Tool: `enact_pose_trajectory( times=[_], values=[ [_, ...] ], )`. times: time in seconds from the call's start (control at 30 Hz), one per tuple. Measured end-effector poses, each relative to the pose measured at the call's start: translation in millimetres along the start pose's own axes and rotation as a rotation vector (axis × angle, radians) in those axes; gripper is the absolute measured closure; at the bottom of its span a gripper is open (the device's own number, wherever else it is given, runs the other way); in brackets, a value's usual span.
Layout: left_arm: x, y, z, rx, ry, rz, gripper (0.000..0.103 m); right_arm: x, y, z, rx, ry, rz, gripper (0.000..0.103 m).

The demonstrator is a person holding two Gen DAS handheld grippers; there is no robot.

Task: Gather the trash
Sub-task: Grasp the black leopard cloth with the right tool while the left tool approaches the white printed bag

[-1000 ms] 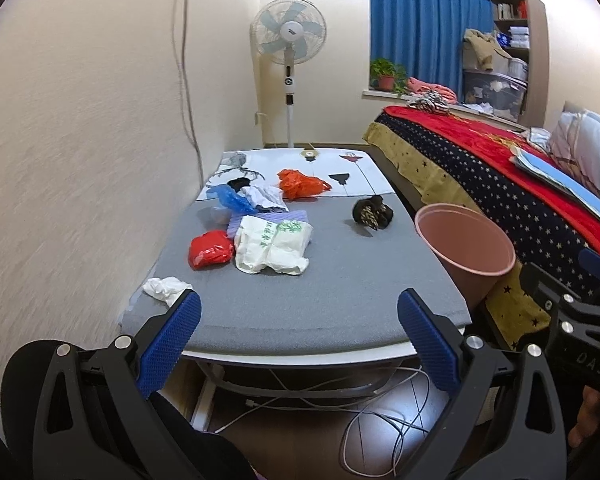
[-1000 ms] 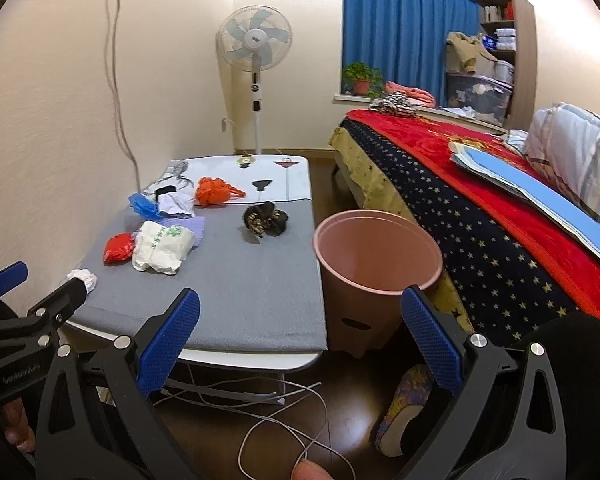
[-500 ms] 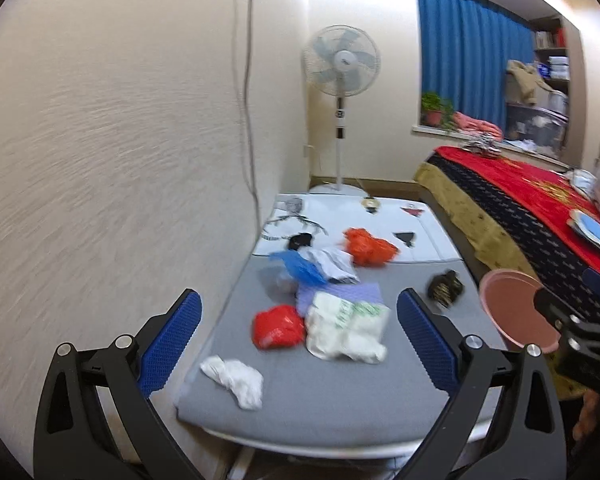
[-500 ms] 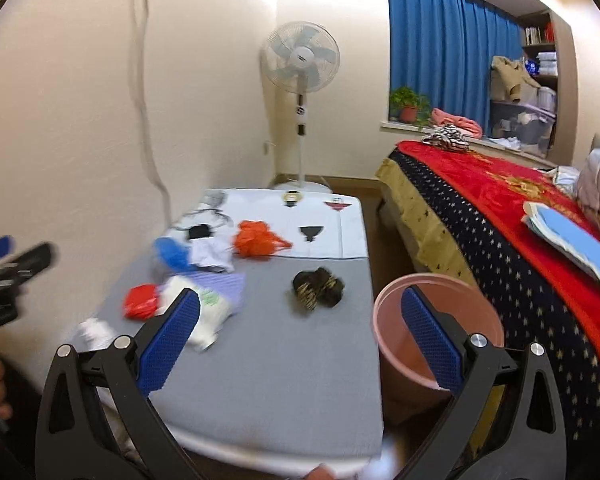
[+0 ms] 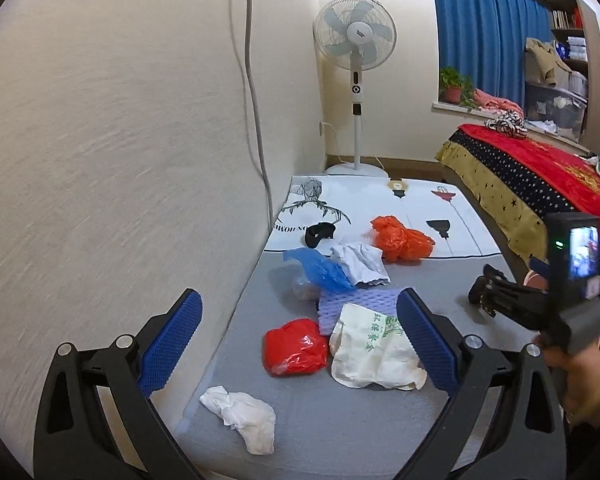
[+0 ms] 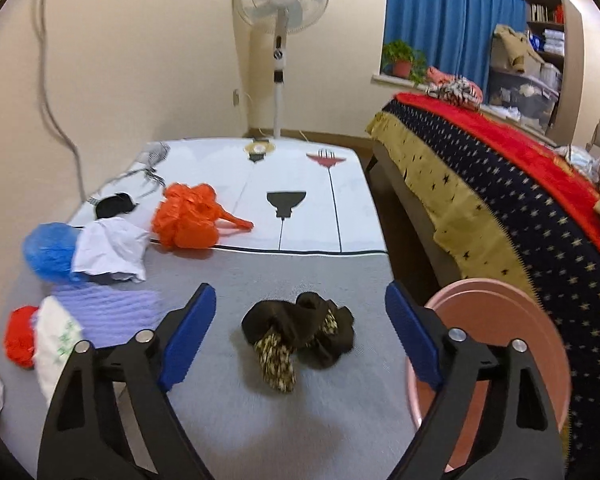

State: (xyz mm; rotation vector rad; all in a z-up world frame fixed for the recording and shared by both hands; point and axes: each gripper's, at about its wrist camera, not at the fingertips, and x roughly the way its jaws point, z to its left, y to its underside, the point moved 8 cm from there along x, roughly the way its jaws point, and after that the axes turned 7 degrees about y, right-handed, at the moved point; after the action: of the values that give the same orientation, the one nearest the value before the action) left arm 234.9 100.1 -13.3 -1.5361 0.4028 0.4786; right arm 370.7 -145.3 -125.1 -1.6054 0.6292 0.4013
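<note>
Trash lies on a grey-topped table (image 5: 340,432). In the left wrist view I see a red plastic bag (image 5: 294,347), a white bag with green print (image 5: 374,354), a white crumpled tissue (image 5: 242,416), a blue bag (image 5: 320,270) and an orange bag (image 5: 400,238). My left gripper (image 5: 298,336) is open and empty above the red bag. My right gripper (image 6: 300,334) is open and empty, its fingers either side of a black and gold wrapper (image 6: 300,334). A pink bin (image 6: 496,344) stands right of the table.
A wall runs along the table's left side with a hanging cable (image 5: 256,92). A standing fan (image 5: 356,40) is at the far end. A bed with a red and starred cover (image 6: 500,168) lies to the right. A purple foam sheet (image 6: 112,308) lies mid-table.
Both grippers have moved forward and down over the table. The left one has closed in on the red and white bags, the right one on the black wrapper.
</note>
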Motion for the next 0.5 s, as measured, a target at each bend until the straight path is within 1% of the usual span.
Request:
enact_pose_trajectory(
  times=[0.07, 0.17, 0.23, 0.3, 0.37, 0.43, 0.47, 0.5],
  values=[
    [4, 3, 0, -0.003, 0.01, 0.016, 0.008, 15, 3, 3, -0.002, 0.002, 0.015, 0.022],
    [12, 7, -1, -0.021, 0.027, 0.045, 0.008, 31, 9, 8, -0.025, 0.002, 0.034, 0.035],
    [12, 7, 0, -0.028, 0.028, 0.048, 0.008, 39, 15, 8, -0.024, -0.004, 0.061, 0.045],
    [14, 7, 2, -0.037, 0.027, 0.047, 0.008, 43, 19, 8, -0.019, -0.014, 0.088, 0.05],
    [14, 7, 2, -0.041, 0.027, 0.049, 0.008, 40, 19, 9, -0.02, -0.018, 0.075, 0.059],
    [14, 7, 2, -0.041, 0.028, 0.048, 0.008, 37, 18, 11, -0.029, -0.028, 0.057, 0.085],
    [14, 7, 2, -0.041, 0.027, 0.047, 0.008, 35, 18, 12, -0.039, -0.031, 0.05, 0.087],
    [13, 7, 2, -0.041, 0.028, 0.045, 0.008, 32, 16, 12, -0.048, -0.029, 0.043, 0.091]
  ],
)
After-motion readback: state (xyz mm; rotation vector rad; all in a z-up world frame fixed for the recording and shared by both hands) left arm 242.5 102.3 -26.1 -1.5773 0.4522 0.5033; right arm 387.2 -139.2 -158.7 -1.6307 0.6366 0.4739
